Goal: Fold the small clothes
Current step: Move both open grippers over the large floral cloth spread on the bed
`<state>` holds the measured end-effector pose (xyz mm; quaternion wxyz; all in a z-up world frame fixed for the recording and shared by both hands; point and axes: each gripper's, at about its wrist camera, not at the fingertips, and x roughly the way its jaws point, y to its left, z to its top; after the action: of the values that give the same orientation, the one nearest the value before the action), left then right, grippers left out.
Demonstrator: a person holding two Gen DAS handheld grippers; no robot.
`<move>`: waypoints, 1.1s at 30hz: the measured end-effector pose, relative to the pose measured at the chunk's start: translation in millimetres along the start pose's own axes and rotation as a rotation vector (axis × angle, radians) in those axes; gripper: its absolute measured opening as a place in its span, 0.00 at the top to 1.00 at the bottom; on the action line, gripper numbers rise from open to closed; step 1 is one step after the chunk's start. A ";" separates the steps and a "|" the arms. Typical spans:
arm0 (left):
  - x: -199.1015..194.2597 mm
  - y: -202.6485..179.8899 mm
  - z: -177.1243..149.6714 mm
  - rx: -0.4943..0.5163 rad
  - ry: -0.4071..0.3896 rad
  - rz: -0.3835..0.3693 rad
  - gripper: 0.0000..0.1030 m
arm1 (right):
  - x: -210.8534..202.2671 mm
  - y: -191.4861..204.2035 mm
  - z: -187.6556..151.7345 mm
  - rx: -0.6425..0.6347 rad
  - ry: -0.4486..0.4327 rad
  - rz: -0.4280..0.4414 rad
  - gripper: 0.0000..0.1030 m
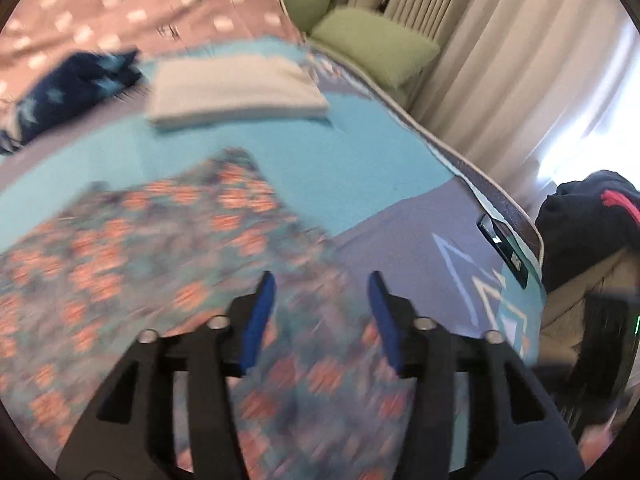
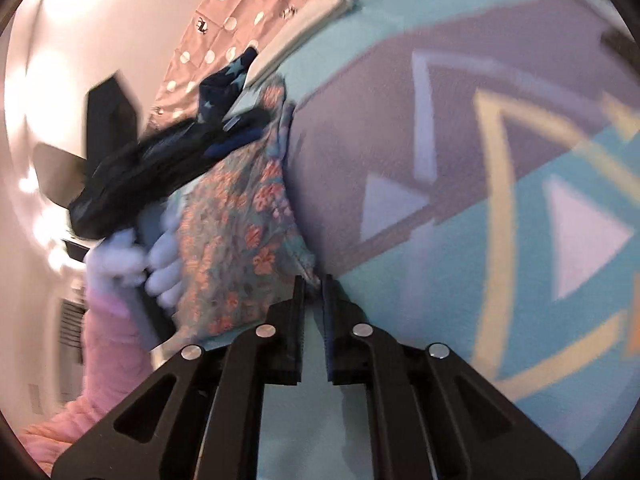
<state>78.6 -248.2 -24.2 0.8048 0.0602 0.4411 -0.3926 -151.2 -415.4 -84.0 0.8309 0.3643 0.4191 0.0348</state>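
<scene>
A small floral garment (image 1: pixel 168 248), teal with orange flowers, lies on the blue patterned bedspread (image 1: pixel 320 160). My left gripper (image 1: pixel 322 284) is open just above the garment's near edge, holding nothing. In the right wrist view my right gripper (image 2: pixel 314 284) is shut on a corner of the floral garment (image 2: pixel 240 216). The left gripper (image 2: pixel 160 160) shows there as a dark blurred shape held by a white-gloved hand (image 2: pixel 160 256). Both views are motion blurred.
A folded white cloth (image 1: pixel 236 92) and a navy star-print garment (image 1: pixel 72 92) lie further back on the bed. A pink dotted pillow (image 1: pixel 140 8) is behind them. Green cushions (image 1: pixel 372 44) and curtains (image 1: pixel 500 60) stand to the right past the bed edge. Dark clothing (image 1: pixel 588 216) hangs on a chair.
</scene>
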 end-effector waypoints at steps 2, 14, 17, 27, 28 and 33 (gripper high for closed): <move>-35.9 18.7 -22.1 -0.019 -0.065 0.021 0.40 | -12.4 8.4 1.1 -0.063 -0.064 -0.076 0.87; -251.8 178.3 -219.7 -0.485 -0.394 0.175 0.62 | 32.1 131.5 -1.1 -0.414 -0.107 -0.072 0.71; -273.2 191.4 -259.2 -0.526 -0.413 0.135 0.77 | 60.8 177.6 -16.1 -0.502 -0.042 0.001 0.70; -251.4 190.9 -299.0 -0.391 -0.319 0.002 0.69 | 128.3 284.3 -73.4 -0.694 0.137 0.070 0.67; -246.1 191.5 -299.3 -0.378 -0.305 0.002 0.65 | 127.8 286.1 -75.3 -0.698 0.138 0.062 0.66; -237.9 204.3 -302.4 -0.386 -0.303 -0.016 0.64 | 132.3 288.1 -75.1 -0.667 0.136 0.013 0.66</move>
<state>-53.9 163.4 -77.5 0.8553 -0.1574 0.3828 -0.3119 -48.6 -113.1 -18.8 0.8743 0.0717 0.4366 0.1993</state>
